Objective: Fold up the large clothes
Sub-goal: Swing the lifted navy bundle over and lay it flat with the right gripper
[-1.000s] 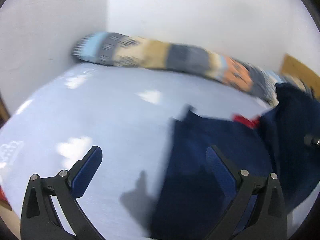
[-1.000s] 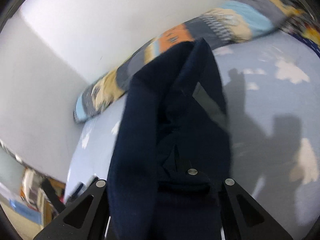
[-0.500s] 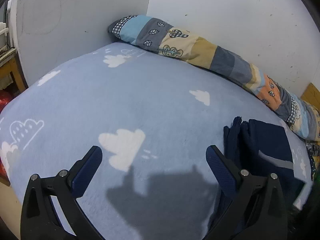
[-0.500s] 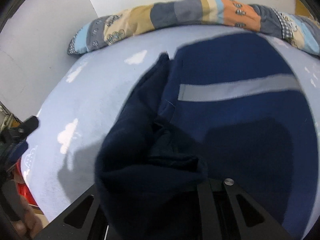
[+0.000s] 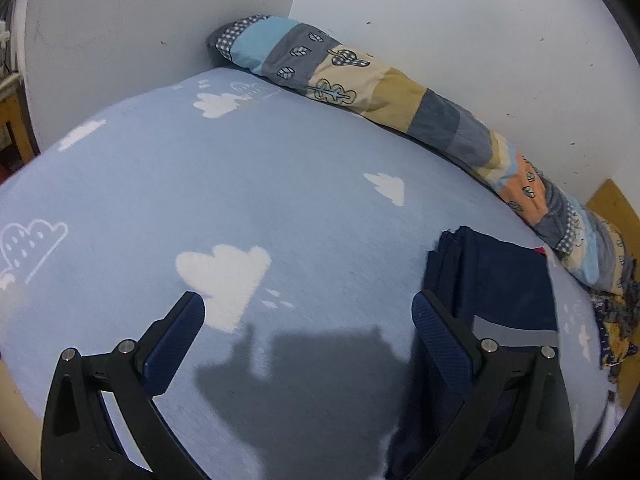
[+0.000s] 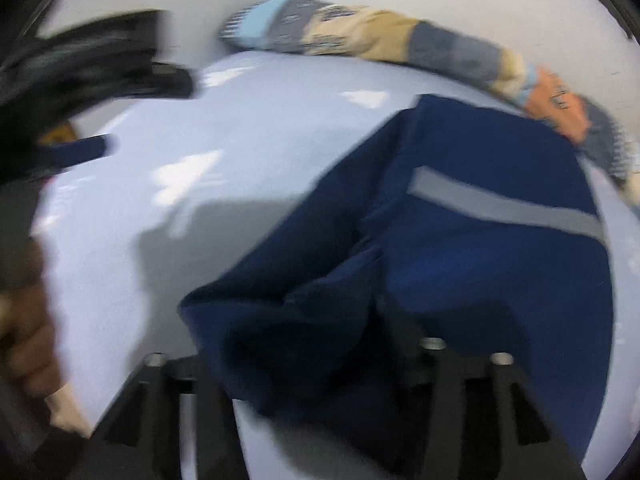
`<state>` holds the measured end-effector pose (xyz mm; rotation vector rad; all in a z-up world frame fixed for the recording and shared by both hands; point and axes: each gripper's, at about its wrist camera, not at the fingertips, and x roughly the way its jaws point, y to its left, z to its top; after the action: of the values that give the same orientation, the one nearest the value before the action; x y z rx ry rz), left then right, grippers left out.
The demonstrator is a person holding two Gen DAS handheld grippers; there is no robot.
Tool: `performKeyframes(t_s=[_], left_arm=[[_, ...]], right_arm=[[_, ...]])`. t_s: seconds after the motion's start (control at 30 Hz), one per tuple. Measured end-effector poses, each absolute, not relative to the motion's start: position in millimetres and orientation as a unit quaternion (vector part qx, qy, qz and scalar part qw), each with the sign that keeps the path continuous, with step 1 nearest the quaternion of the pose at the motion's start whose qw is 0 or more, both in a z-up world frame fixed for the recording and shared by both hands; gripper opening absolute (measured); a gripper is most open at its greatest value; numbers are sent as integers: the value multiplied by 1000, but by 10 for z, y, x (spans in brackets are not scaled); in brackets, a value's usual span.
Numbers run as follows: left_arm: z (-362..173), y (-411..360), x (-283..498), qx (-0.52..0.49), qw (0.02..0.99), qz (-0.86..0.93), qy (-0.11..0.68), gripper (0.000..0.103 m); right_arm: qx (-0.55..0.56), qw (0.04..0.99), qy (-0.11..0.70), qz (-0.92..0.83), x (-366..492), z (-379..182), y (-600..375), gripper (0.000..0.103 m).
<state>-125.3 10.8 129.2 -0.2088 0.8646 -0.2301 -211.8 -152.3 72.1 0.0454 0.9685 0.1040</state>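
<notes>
Your navy garment (image 6: 460, 208) w/ the grey stripe lay folded on the bed (image 5: 280, 184), right side, near the patchwork bolster (image 5: 400, 92) by the wall. Most of the folding looked done: a compact stack, edges roughly aligned in the left wrist view. One bunched flap at the near edge was draped over your right gripper (image 6: 312, 364). Its jaws had just been opening, cloth between them, so you'd prob. been letting go; view was blurred, so pad contact was unclear. Your left gripper (image 5: 308, 328) stood wide, empty, over bare sheet just beside the garment. Left to do, I'd judge: flatten that flap, tidy the stack.
</notes>
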Motion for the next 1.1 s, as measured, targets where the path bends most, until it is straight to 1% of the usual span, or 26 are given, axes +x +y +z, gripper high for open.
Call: performKeyframes(t_s=[0.03,0.1,0.17,0.27,0.33,0.37,0.4,0.43,0.53,0.63,0.67,0.73,0.77,0.8,0.87,0.9,0.93,1.0,1.03,1.1], left_arm=[[1304,99,-1261,-106,894,-120,418,103],[1343,58,-1298,-108,892,-140,416,103],[1405,-46,-1361,-101,888,-174,413,103],[1509,-313,-1522,-67,883,-231,403,103],[1565,-497,-1661,-46,877,-274,393,103],[1588,-602,-1751,-34,872,-299,387,103],[1602,-724,-1844,-20,865,-325,382,103],[1601,-818,-1922,-12,857,-347,381,103],[1506,-1120,-2163,31,832,-400,383,103],[1272,-1308,-2253,74,817,-410,399,103],[1132,-1346,-2217,93,813,-396,418,103],[723,-1349,-2036,145,808,-319,473,103],[579,-1322,-1974,160,802,-298,493,103],[526,-1250,-1907,135,795,-304,508,103],[614,-1159,-1836,109,796,-297,516,103],[728,-1120,-1824,96,803,-300,507,102],[846,-1084,-1824,75,809,-311,492,102],[1150,-1075,-1786,30,825,-342,449,102],[1266,-1106,-1754,23,837,-342,427,102],[1440,-1224,-1647,5,857,-333,394,102]], right_arm=[[44,885,455,87,-2272,821,-1563,50],[95,889,432,121,-2521,989,-1749,50],[132,895,413,104,-2756,1160,-2082,50],[117,912,393,21,-2938,1350,-2529,49],[115,915,387,-22,-3015,1408,-2796,34],[123,913,387,-36,-3050,1417,-2933,30],[133,912,386,-50,-3068,1404,-3068,19],[139,910,387,-57,-3076,1380,-3130,17],[165,904,393,-37,-3057,1206,-3203,17],[152,899,410,-26,-2976,953,-3161,16],[140,894,424,-33,-2949,804,-3157,14],[148,881,449,-31,-2898,494,-3200,16],[156,879,449,-21,-2889,394,-3203,16],[158,880,448,-12,-2880,376,-3216,15],[163,872,462,-2,-2832,448,-3245,14],[169,867,468,4,-2811,506,-3268,14],[187,865,466,16,-2795,599,-3327,17],[214,875,432,33,-2758,843,-3474,18],[211,883,418,29,-2722,967,-3521,21],[186,893,411,0,-2504,1162,-3624,22]])
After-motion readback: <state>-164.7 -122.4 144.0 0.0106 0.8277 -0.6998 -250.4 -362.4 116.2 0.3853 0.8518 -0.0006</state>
